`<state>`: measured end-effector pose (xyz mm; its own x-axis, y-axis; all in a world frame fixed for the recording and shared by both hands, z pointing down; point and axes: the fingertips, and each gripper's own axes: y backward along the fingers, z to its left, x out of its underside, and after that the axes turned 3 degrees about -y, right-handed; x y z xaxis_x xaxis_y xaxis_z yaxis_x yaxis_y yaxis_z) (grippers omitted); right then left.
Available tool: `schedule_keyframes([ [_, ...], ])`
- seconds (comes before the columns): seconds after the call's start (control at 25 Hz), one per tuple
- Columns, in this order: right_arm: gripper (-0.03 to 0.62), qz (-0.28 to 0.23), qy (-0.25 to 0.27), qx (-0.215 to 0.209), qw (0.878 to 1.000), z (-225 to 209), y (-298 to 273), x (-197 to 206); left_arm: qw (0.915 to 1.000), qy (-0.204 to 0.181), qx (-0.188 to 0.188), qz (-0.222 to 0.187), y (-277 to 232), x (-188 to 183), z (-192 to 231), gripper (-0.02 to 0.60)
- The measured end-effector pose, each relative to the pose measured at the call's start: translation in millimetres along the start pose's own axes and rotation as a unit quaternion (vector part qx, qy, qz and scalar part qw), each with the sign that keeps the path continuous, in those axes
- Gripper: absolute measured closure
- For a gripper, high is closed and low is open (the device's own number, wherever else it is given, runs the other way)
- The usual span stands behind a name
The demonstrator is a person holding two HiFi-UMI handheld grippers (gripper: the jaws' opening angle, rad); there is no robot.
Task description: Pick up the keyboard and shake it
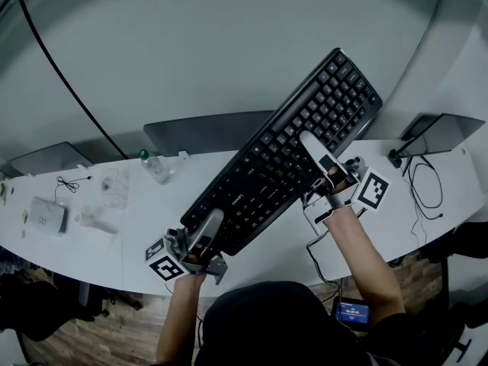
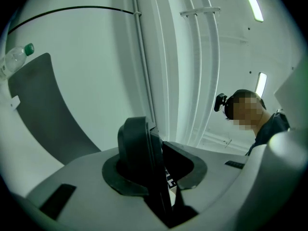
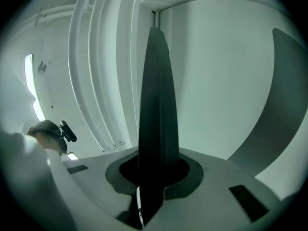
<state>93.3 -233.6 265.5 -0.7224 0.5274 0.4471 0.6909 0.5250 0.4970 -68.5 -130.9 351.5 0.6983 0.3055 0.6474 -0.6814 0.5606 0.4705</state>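
A black keyboard [image 1: 290,151] is held in the air above the white desk [image 1: 91,254], tilted, with its far right end highest. My left gripper [image 1: 210,226] is shut on its lower left end. My right gripper [image 1: 313,145] is shut on its near edge, right of the middle. In the left gripper view the keyboard [image 2: 142,150] shows edge-on as a dark slab clamped between the jaws. The right gripper view shows the keyboard [image 3: 156,105] the same way, as a tall narrow black blade rising from shut jaws.
A clear water bottle [image 1: 155,166] with a green cap stands at the back of the desk. Dark screens [image 1: 206,132] line the wall side, another [image 1: 442,132] at right with cables [image 1: 423,189]. A white box [image 1: 47,216] lies at left. The person [image 2: 262,124] shows in the left gripper view.
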Motion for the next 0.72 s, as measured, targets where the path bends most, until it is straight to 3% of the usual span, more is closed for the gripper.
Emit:
schedule_keyframes([
  [0.28,0.516,0.009,0.008,0.0,1.0,0.8,-2.2,-0.1,0.9992,-0.035,0.005,0.018,7.8,3.6,1.7,0.456],
  [0.44,0.516,0.001,0.014,-0.004,1.0,5.8,-1.1,-0.8,0.9994,-0.031,0.002,0.018,45.9,-5.5,5.7,0.431],
  [0.6,0.516,0.013,0.04,-0.006,0.999,12.6,-4.8,-0.2,0.9911,-0.104,-0.064,0.054,81.4,-26.5,22.6,0.393],
  [0.72,0.516,0.029,0.056,-0.004,0.998,12.8,-7.0,1.4,0.9844,-0.142,-0.076,0.071,82.0,-46.2,24.4,0.388],
])
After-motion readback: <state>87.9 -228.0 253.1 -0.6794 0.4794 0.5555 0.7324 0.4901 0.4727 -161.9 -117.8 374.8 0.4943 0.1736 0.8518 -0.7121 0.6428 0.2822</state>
